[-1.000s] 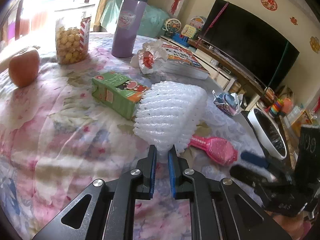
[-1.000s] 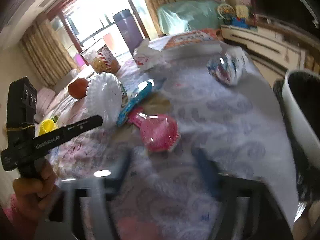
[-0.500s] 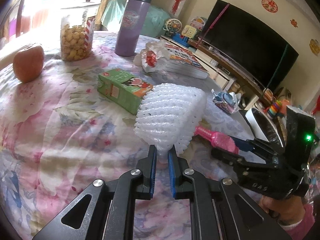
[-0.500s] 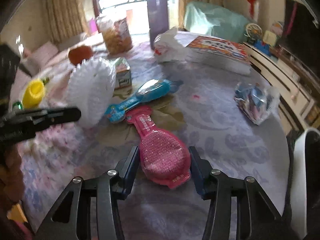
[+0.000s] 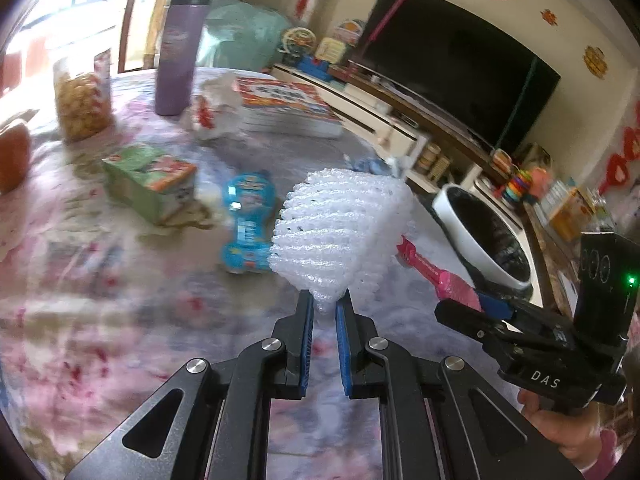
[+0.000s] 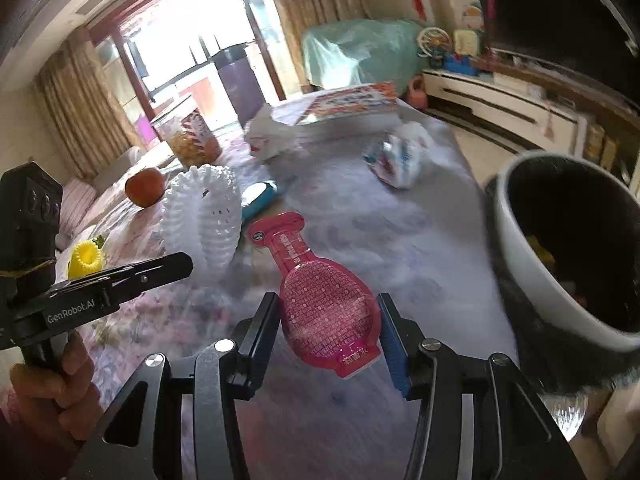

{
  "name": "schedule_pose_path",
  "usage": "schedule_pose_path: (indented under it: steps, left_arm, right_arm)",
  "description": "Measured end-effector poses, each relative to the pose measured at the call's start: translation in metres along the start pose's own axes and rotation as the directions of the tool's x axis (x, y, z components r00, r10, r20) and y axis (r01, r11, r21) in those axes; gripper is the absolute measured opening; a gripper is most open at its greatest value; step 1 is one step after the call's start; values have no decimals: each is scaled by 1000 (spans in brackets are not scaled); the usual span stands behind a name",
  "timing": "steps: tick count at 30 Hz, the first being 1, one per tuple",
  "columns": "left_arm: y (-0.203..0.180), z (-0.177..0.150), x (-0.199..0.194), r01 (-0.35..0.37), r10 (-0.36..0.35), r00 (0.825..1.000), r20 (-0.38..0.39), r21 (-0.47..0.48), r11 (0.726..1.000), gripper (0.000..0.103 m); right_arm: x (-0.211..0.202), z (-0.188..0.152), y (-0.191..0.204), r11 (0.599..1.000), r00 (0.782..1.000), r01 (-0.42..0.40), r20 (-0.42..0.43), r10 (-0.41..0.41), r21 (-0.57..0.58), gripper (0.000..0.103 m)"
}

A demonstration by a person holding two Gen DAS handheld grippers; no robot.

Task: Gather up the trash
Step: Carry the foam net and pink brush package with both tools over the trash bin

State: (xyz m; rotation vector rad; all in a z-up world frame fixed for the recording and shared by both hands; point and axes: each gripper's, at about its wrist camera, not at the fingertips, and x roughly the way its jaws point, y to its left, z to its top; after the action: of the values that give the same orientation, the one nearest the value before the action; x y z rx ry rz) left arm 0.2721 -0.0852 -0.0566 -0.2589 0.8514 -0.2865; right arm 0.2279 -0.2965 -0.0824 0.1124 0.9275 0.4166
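My left gripper (image 5: 325, 300) is shut on the bottom edge of a white foam fruit net (image 5: 344, 224), which hangs above the flowered tablecloth. From the right wrist view the same net (image 6: 204, 216) stands just past the left gripper (image 6: 180, 262). My right gripper (image 6: 328, 298) is shut on a pink flat pouch (image 6: 324, 304), both pads pressing its wide sides. In the left wrist view the pouch (image 5: 436, 276) sticks out of the right gripper (image 5: 476, 308), close to a white bin with a black liner (image 5: 452, 216). The bin (image 6: 516, 248) is at the right, with scraps inside.
On the table lie a blue packet (image 5: 248, 220), a green carton (image 5: 148, 180), a crumpled wrapper (image 6: 400, 156), a white bag (image 5: 212, 108), a book (image 5: 284, 104), a purple flask (image 5: 178, 40), a snack jar (image 5: 80, 100), an orange fruit (image 6: 145, 187) and a yellow foam net (image 6: 85, 259).
The right gripper closed on the pink pouch and lifted it off the table toward the bin. The left gripper carried the foam net rightward, uncovering the blue packet.
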Motion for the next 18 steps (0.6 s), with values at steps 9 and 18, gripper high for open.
schedule_pose_path:
  steps: [9,18]
  left_arm:
    - [-29,4,17,32,-30,999,-30,49,998,10]
    - [-65,10,34,68,-62,996,-58,116,991,10]
  right_arm:
    - [-36,-11,-32,995,997,54,46,-58,83,49]
    - [-61,-8,-57,988,990,102,82,-111,117,49]
